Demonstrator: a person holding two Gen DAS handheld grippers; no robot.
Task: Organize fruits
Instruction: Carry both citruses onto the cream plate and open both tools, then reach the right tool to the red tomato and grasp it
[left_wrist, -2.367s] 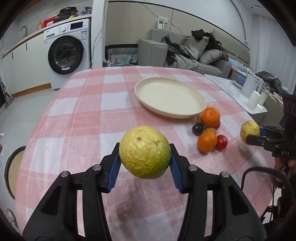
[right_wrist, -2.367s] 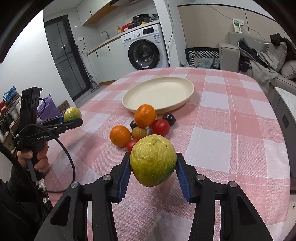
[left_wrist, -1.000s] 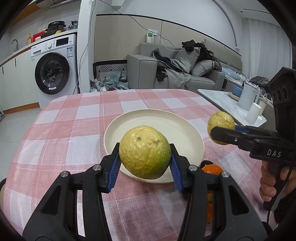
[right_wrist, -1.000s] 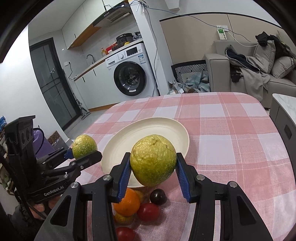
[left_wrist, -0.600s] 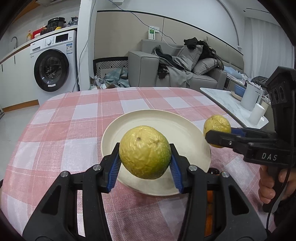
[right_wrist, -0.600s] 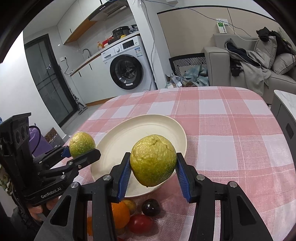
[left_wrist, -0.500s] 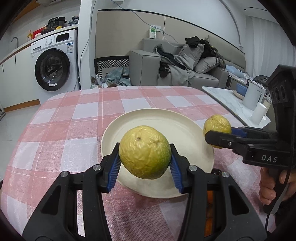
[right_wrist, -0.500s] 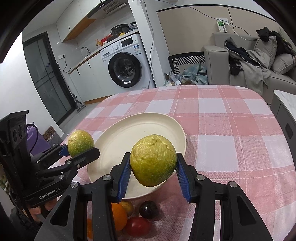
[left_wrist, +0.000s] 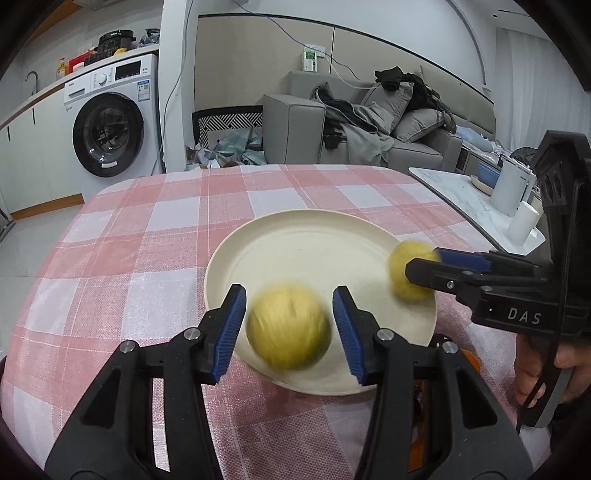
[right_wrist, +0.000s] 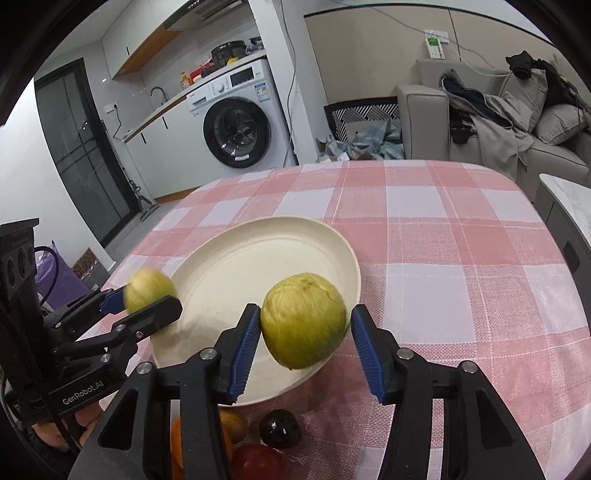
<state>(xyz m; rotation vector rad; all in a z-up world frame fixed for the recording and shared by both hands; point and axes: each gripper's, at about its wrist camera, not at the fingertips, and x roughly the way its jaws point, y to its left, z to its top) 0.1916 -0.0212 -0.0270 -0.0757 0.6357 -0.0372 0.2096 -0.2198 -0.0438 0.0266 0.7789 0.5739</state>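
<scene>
My left gripper (left_wrist: 288, 310) is open over the near edge of the cream plate (left_wrist: 295, 254). Its yellow-green fruit (left_wrist: 289, 329) is blurred, free between the spread pads and dropping to the plate. My right gripper (right_wrist: 303, 332) is open too, above the plate's (right_wrist: 240, 269) near right rim. Its yellow-green fruit (right_wrist: 303, 320) is loose between the pads, with a clear gap on the right side. Each view shows the other gripper and its fruit: the right one (left_wrist: 408, 275), the left one (right_wrist: 149, 285).
The plate lies on a pink checked tablecloth (right_wrist: 461, 280). Below it, near my right gripper, lie a dark plum (right_wrist: 279, 428), a red tomato (right_wrist: 256, 461), an orange (right_wrist: 177, 448) and a small brownish fruit (right_wrist: 232, 424). A side table with white cups (left_wrist: 517, 218) stands right.
Both grippers have opened and let go of their fruits, which now fall blurred toward the plate. Both have come a little lower over the plate's near edge.
</scene>
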